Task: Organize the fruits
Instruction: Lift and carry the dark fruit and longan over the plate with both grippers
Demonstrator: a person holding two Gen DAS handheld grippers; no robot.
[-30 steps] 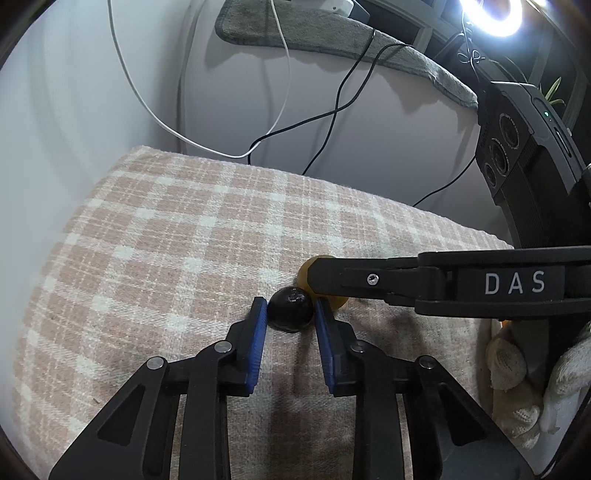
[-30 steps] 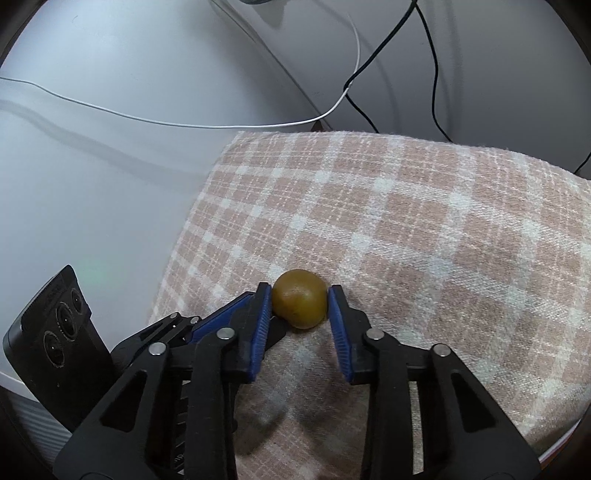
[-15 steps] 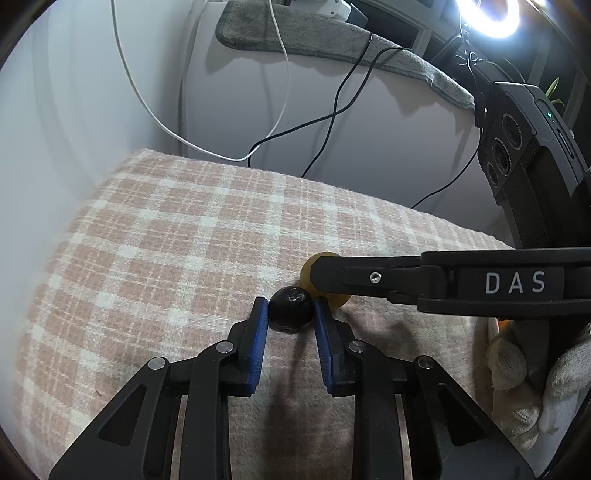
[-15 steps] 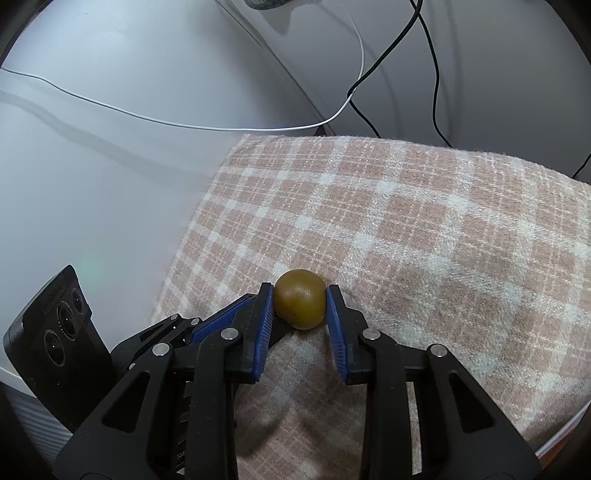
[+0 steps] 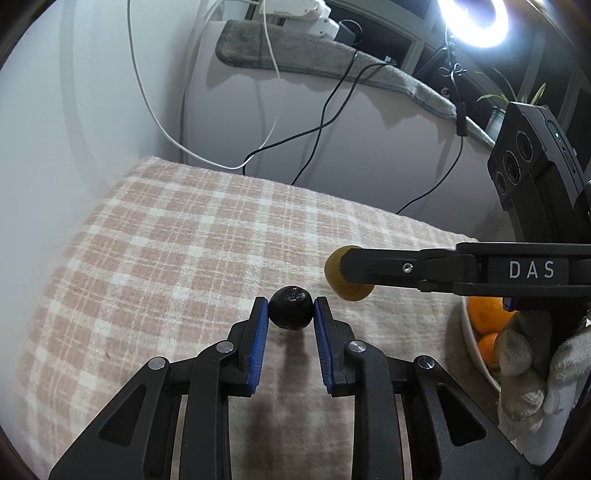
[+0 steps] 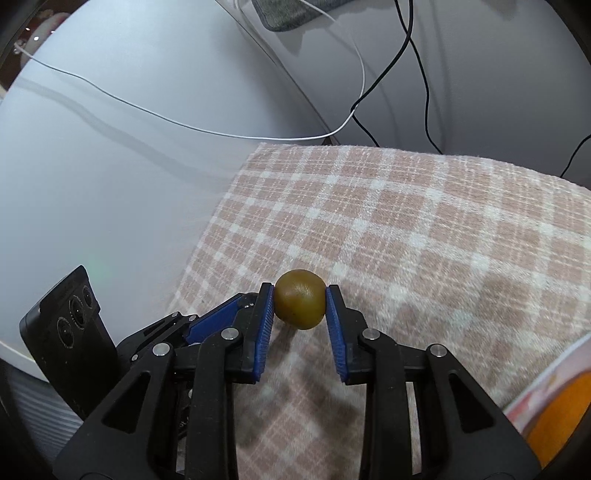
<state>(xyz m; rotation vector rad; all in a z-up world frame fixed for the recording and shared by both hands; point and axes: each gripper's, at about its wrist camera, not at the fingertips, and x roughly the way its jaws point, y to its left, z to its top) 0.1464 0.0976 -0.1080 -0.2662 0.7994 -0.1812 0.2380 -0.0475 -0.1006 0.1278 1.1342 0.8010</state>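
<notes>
— What have you got in each hand?

— In my left gripper point(image 5: 290, 309) a small dark fruit point(image 5: 290, 307), near black and glossy, pinched between the blue pads at their very tips. In my right gripper point(image 6: 300, 303) an olive-brown fruit point(image 6: 300, 303), round, pressed from both sides the same way. Both sets of jaws stand narrow, closed on their fruit.

— Where are the fruits over the cloth?

— Both hang clear of the checked pink-and-cream cloth point(image 5: 192, 236), each with its shadow on the weave below. The brown one is just beside the dark one, toward the cloth's right edge in my left view.

— And around them?

— At the right edge sits a white bowl point(image 5: 471, 338) with oranges point(image 5: 487, 317) in it, next to my gloved hand point(image 5: 532, 365). Beyond the far edge a white cable point(image 6: 207, 129) and black cables point(image 5: 325, 122) trail over the pale wall, and a ring light point(image 5: 474, 20) glares in the upper corner.
</notes>
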